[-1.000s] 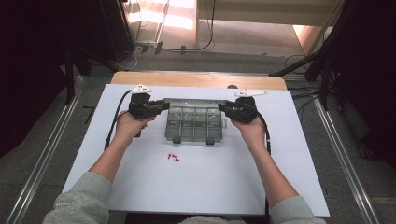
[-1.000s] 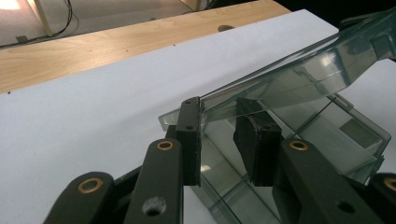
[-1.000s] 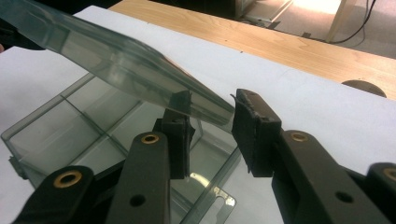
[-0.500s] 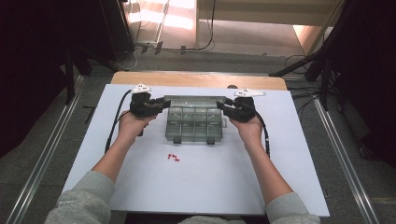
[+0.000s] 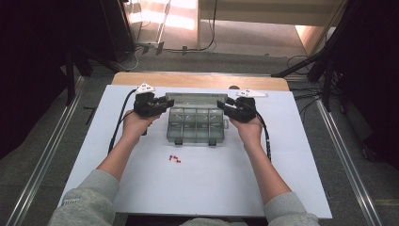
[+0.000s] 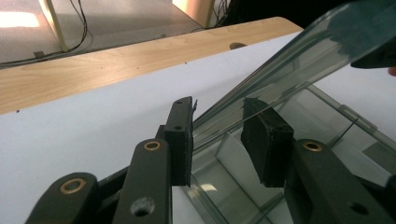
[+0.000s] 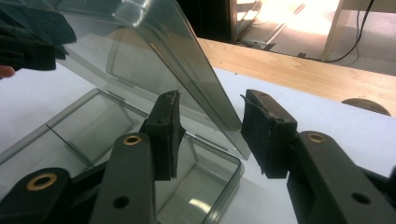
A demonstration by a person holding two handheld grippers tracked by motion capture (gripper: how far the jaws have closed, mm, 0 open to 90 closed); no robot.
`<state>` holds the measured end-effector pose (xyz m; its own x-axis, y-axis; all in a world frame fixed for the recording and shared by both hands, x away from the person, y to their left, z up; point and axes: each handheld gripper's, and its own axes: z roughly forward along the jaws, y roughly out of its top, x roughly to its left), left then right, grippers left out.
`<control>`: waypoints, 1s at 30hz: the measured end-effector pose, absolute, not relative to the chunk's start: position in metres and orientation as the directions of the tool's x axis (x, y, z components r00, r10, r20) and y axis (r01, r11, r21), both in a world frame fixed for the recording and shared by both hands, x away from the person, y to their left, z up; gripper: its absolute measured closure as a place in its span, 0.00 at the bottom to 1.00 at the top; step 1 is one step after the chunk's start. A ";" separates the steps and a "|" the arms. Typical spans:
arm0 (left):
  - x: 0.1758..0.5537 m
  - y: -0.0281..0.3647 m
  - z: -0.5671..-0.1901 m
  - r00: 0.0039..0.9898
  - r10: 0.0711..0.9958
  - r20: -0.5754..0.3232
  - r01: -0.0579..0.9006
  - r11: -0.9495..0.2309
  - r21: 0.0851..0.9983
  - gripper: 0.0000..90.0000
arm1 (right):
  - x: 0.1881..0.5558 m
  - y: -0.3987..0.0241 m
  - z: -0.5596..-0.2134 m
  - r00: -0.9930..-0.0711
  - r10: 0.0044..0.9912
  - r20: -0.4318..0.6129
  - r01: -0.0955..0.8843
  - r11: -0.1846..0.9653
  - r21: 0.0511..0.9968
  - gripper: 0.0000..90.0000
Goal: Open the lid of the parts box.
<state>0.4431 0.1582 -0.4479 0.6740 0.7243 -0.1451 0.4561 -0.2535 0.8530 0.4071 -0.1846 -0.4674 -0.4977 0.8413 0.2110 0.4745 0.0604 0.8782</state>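
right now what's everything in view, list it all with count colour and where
compartment box: 1, clear plastic, middle of the board
lid: 1, clear, raised at the box's far edge, between both grippers' jaws
small parts: a few, red, on the board in front of the box
board: 1, white, on a wooden table
left gripper: 1, black, at the lid's left end, jaws just opening
right gripper: 1, black, at the lid's right end, jaws just opening
sleeves: 2, grey, bottom edge

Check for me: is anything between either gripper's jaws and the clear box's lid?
Nothing visible is. The lid edge sits directly between the open jaws of the left gripper and the right gripper, which have just been opening; the pads do not seem to press it.
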 end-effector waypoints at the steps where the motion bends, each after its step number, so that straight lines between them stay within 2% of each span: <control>1: 0.444 0.158 -0.449 0.674 0.725 -0.141 0.460 -0.262 0.849 0.71 | 0.408 -0.185 -0.468 -0.496 0.842 0.212 0.471 0.056 0.880 0.59; 11: 0.450 0.157 -0.457 0.659 0.736 -0.154 0.460 -0.234 0.856 0.70 | 0.414 -0.180 -0.478 -0.490 0.842 0.228 0.457 0.025 0.889 0.59; 13: 0.452 0.156 -0.459 0.656 0.738 -0.160 0.463 -0.226 0.857 0.66 | 0.415 -0.180 -0.479 -0.487 0.841 0.236 0.455 0.013 0.890 0.59; 25: 0.456 0.151 -0.468 0.624 0.762 -0.175 0.473 -0.190 0.860 0.66 | 0.420 -0.178 -0.489 -0.450 0.859 0.243 0.465 -0.007 0.885 0.63; 30: 0.457 0.148 -0.471 0.613 0.765 -0.196 0.490 -0.174 0.854 0.61 | 0.421 -0.178 -0.493 -0.443 0.859 0.255 0.474 -0.017 0.881 0.63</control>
